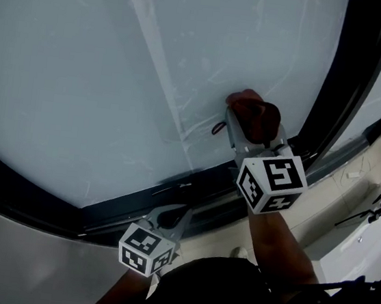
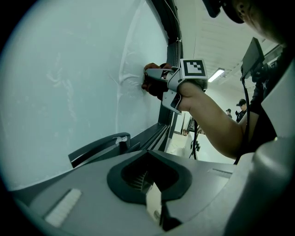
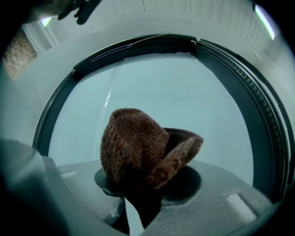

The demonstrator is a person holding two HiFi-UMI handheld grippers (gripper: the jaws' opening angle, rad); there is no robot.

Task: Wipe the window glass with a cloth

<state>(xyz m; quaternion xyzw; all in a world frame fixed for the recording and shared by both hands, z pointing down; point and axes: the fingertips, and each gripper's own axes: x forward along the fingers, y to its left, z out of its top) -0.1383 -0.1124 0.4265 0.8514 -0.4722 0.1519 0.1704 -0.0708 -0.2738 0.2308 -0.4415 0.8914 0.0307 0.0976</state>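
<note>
The window glass point(image 1: 118, 70) is a large pale pane in a dark frame. My right gripper point(image 1: 247, 140) is shut on a bunched brown cloth point(image 1: 253, 116) and presses it against the lower right part of the pane. In the right gripper view the cloth point(image 3: 133, 143) bulges out of the right gripper point(image 3: 147, 184) in front of the glass point(image 3: 184, 101). My left gripper point(image 1: 177, 216) hangs lower, near the bottom frame, shut and holding nothing. The left gripper view looks past the left gripper point(image 2: 148, 161) to the cloth point(image 2: 152, 85) on the glass point(image 2: 69, 83).
A dark rubber frame point(image 1: 342, 97) curves round the pane. Streaks point(image 1: 194, 124) mark the glass left of the cloth. A pale ledge with black cables point(image 1: 377, 205) lies at the right. A dark latch point(image 2: 99, 147) sits on the lower frame. People point(image 2: 240, 108) stand far behind.
</note>
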